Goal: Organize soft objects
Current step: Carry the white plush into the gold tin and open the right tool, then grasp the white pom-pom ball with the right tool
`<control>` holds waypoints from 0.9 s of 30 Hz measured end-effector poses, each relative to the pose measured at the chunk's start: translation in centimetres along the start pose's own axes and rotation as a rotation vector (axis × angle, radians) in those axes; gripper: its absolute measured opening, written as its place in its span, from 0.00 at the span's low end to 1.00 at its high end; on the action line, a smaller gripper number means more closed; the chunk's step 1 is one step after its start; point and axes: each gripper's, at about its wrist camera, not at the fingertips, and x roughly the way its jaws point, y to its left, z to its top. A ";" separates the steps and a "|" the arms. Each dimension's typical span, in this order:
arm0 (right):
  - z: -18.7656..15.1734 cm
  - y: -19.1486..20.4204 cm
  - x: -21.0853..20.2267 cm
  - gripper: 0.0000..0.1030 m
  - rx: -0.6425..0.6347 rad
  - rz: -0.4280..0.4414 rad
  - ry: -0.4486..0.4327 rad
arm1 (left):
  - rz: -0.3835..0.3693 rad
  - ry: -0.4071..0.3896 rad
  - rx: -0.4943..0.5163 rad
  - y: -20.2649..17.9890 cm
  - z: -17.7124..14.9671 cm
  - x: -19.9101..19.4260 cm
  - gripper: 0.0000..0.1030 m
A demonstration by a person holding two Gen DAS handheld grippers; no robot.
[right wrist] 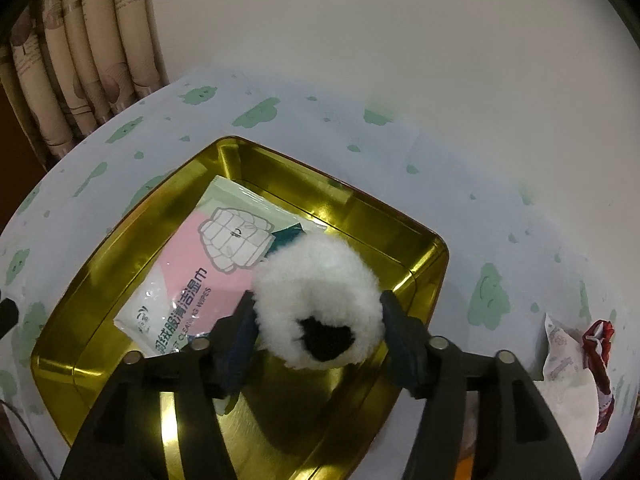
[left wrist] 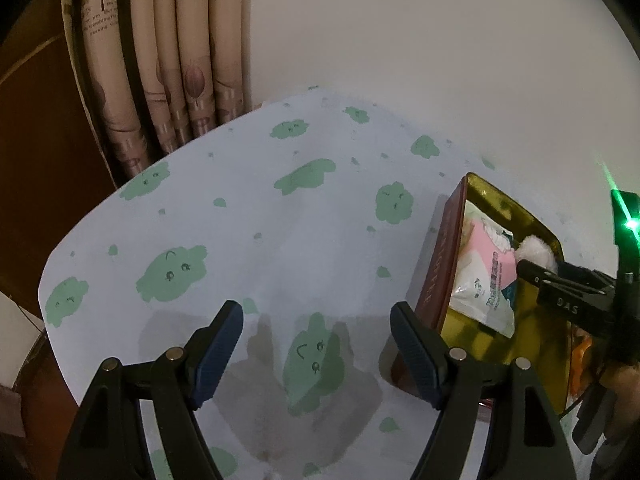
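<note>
A gold metal tin (right wrist: 424,268) sits on the table; it also shows at the right of the left wrist view (left wrist: 500,204). A pink and white wet-wipes pack (right wrist: 188,276) lies flat in it, also seen in the left wrist view (left wrist: 486,280). My right gripper (right wrist: 318,316) is shut on a white fluffy plush ball (right wrist: 316,280) with a black patch, held over the tin; the ball also shows in the left wrist view (left wrist: 534,250). My left gripper (left wrist: 316,344) is open and empty above the tablecloth, left of the tin.
A white tablecloth with green cloud faces (left wrist: 240,240) covers the table. A white and red packet (right wrist: 572,368) lies on the cloth right of the tin. Patterned curtains (left wrist: 168,60) hang behind the table's far left; a white wall stands behind.
</note>
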 end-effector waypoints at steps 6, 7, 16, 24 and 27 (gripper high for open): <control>0.1 0.6 -1.7 0.65 -0.020 0.001 -0.027 | 0.009 -0.039 0.017 -0.4 -0.1 -0.7 0.76; 0.0 0.6 -2.3 0.65 -0.017 0.006 -0.034 | 0.006 -0.034 0.018 -0.4 -0.1 -0.6 0.76; -5.3 -2.8 -9.5 0.65 0.051 0.039 -0.112 | 0.026 -0.024 0.031 -0.5 -0.2 -0.5 0.76; -12.7 -11.4 -12.5 0.65 0.211 -0.091 -0.100 | 0.027 -0.034 0.035 -0.9 -0.5 -0.9 0.76; -15.6 -15.5 -12.4 0.66 0.306 -0.143 -0.077 | 0.027 -0.039 0.038 -1.1 -0.5 -1.0 0.76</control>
